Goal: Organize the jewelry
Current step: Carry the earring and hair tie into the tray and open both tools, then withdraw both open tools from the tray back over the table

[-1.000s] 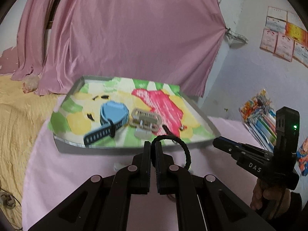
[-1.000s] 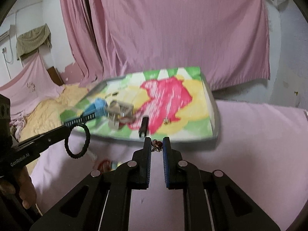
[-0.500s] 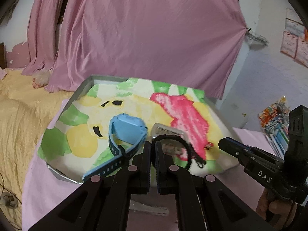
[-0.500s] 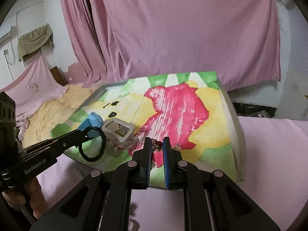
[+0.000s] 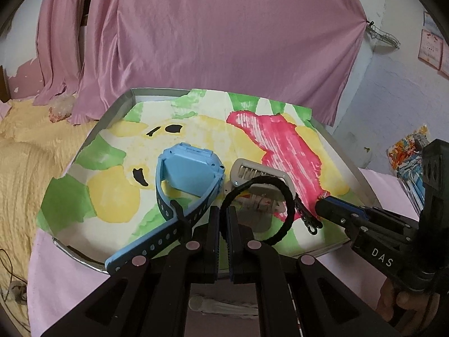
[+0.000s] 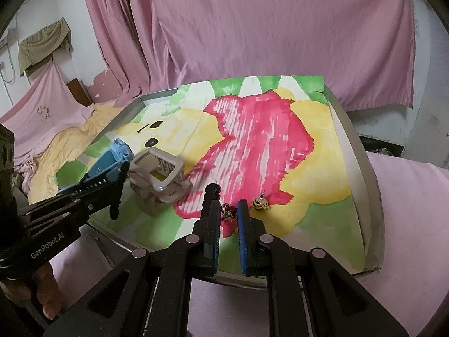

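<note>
A metal tray (image 5: 118, 109) lined with a brightly painted sheet holds a blue watch (image 5: 190, 168) and a beige watch (image 5: 261, 177). My left gripper (image 5: 223, 216) is shut on a black ring bracelet (image 5: 286, 210), held over the tray's near edge beside the beige watch. In the right wrist view my right gripper (image 6: 228, 213) is shut on a small red and gold earring (image 6: 228, 210) just above the tray (image 6: 364, 168). A second gold earring (image 6: 261, 202) and a black strap (image 6: 209, 193) lie on the sheet close by.
The tray sits on a pink cloth (image 6: 407, 224). A yellow blanket (image 5: 19, 168) lies to the left and a pink curtain (image 5: 210, 42) hangs behind. A white item (image 5: 221, 306) lies in front of the tray. Colourful packets (image 5: 407, 151) are stacked at the right.
Both grippers have moved forward from the pink cloth to over the tray's near part, each still holding its piece. The watches now lie much closer to the left fingers.
</note>
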`<state>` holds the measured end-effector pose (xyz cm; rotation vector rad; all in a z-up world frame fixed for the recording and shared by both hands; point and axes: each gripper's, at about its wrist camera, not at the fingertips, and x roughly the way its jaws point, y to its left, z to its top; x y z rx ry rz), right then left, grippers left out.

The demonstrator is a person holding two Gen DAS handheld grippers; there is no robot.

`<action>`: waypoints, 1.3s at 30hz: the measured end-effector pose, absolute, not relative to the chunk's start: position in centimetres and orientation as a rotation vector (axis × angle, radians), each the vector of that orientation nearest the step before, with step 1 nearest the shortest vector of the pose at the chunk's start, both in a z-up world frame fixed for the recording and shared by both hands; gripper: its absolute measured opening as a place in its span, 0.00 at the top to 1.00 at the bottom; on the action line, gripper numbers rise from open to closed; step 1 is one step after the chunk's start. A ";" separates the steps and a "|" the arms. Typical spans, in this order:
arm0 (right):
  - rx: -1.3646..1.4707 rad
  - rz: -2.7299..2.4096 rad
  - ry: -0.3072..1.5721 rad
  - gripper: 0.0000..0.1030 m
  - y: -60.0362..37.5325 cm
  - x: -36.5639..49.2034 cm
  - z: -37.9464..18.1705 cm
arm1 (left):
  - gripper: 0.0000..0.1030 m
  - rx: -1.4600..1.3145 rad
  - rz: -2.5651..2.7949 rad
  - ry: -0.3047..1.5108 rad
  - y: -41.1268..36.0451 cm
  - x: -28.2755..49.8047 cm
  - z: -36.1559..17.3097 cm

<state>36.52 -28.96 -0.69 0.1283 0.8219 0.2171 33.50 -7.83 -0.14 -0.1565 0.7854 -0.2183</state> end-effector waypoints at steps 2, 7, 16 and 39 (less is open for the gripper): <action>0.132 0.221 0.823 0.90 -28.9 36.5 -0.8 | 0.95 -0.177 -0.230 0.783 -7.7 33.5 -0.2; 0.145 0.211 0.804 0.77 -29.3 36.2 -0.4 | 0.94 -0.194 -0.235 0.782 -7.6 33.6 -0.2; 0.184 0.167 0.682 0.58 -31.0 33.6 1.4 | 0.70 -0.196 -0.240 0.704 -7.3 31.8 1.1; 0.163 0.059 0.354 0.13 -31.8 21.4 4.9 | 0.01 -0.162 -0.174 0.405 -4.2 21.6 4.0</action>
